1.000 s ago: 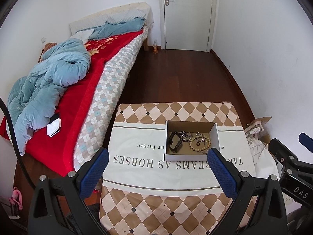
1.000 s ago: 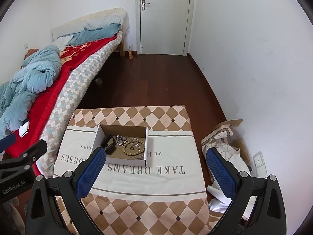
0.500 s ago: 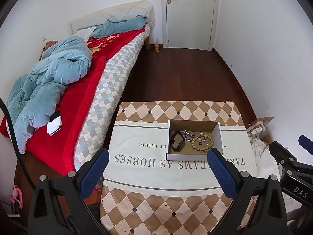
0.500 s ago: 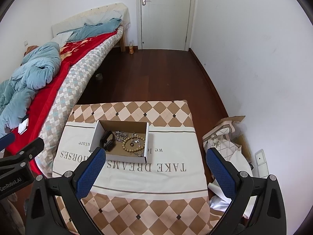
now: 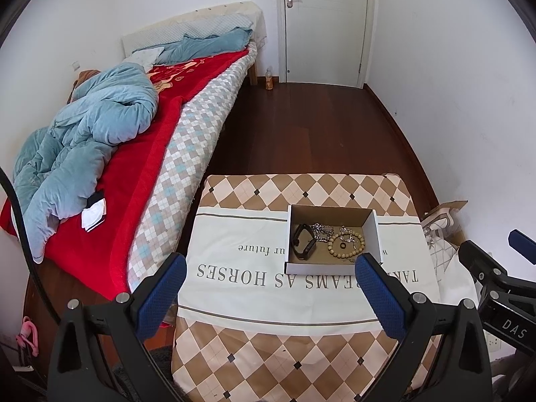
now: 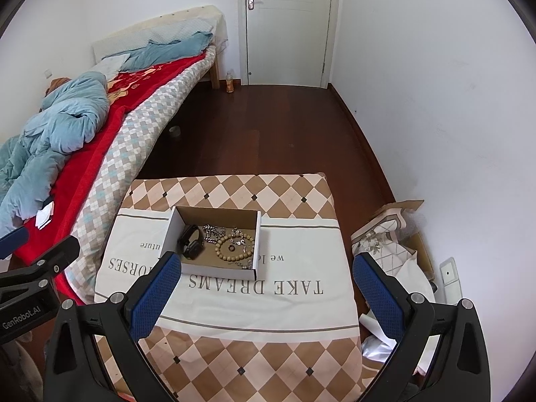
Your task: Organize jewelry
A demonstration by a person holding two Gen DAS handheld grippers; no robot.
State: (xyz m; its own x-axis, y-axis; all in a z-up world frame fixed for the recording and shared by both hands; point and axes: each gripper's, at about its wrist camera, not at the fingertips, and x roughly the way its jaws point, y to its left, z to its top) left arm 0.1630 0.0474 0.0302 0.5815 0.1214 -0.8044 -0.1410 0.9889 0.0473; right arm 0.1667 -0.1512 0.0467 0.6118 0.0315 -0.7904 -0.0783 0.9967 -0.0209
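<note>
Both grippers, left [image 5: 268,281] and right [image 6: 264,278], hang wide open above the jewelry box [image 6: 187,273]; bed [image 6: 140,114] sits left.

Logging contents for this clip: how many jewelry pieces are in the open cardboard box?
At least 4, in the open cardboard box: black watch at left, silver chain beside it, tan wooden bead bracelet at right, small dark ring inside it. More may be tangled.

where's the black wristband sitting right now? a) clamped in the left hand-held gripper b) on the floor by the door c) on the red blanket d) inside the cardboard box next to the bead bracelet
d: the black wristband lies at the left end of the open cardboard box, with the silver chain and bead bracelet beside it, and both hand-held grippers are open and empty.
</note>
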